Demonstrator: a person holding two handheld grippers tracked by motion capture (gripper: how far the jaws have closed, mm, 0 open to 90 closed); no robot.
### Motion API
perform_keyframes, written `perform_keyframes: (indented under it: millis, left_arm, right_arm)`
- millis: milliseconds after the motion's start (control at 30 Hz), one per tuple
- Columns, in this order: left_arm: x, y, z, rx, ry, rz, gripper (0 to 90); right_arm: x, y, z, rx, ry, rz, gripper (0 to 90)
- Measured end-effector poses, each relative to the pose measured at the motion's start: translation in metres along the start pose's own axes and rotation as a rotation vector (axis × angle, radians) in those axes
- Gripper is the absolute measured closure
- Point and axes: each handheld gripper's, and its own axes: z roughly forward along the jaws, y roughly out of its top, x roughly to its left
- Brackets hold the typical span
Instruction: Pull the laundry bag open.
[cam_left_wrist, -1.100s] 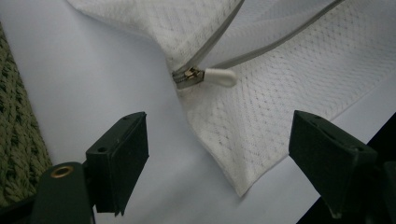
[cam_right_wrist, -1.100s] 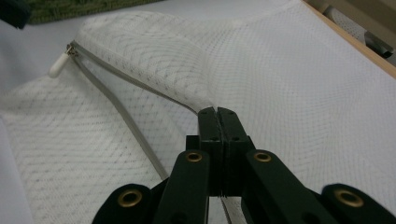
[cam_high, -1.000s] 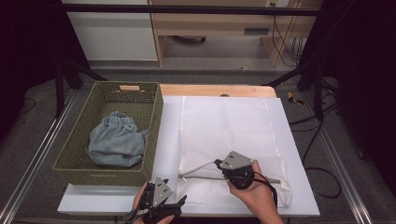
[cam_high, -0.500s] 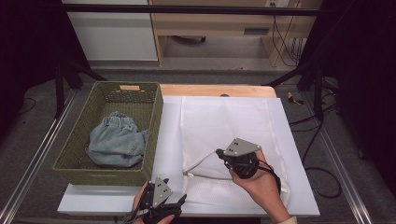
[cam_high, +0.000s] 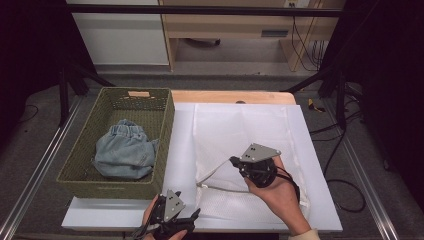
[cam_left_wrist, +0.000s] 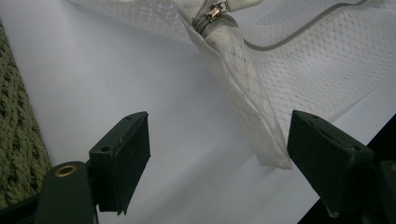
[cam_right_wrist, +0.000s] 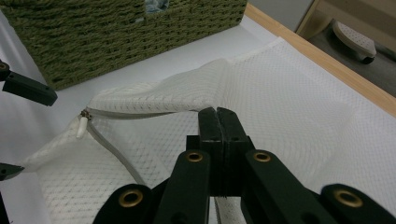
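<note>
Grippers, two; mesh bag (cam_high: 240, 150), one.

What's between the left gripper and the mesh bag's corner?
Nothing visible. The left gripper is open, with bare white tabletop ahead, and the mesh bag corner hangs just inside its right-hand jaw in the left gripper view.

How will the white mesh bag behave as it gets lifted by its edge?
Probably floppy: the mesh bag tents where the right tongs pinch its edge, the rest staying flat. Likely light, since it looks thin and see-through. Its loose corner may dangle.
</note>
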Motion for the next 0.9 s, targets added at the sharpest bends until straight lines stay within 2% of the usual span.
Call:
perform_keyframes:
  millis: [233, 600, 733, 800, 900]
  left_arm:
    - [0.001, 0.000, 0.000, 0.009, -0.006, -0.006, 20.5]
    - [0.001, 0.004, 0.000, 0.012, -0.013, -0.017, 19.2]
    - [0.001, 0.012, -0.001, 0.009, -0.029, -0.017, 16.9]
    - [0.001, 0.020, -0.001, -0.002, -0.048, -0.013, 14.3]
    - [0.002, 0.028, 0.000, -0.009, -0.052, -0.001, 11.0]
  right_arm:
    - [-0.005, 0.005, -0.002, -0.009, 0.017, 0.012, 90.0]
    - [-0.014, 0.018, -0.009, -0.007, 0.017, -0.003, 90.0]
    - [-0.020, 0.020, -0.009, -0.006, 0.025, -0.001, 90.0]
    - [-0.023, 0.018, -0.008, -0.005, 0.045, 0.007, 90.0]
    - [-0.027, 0.015, -0.006, -0.003, 0.063, 0.013, 90.0]
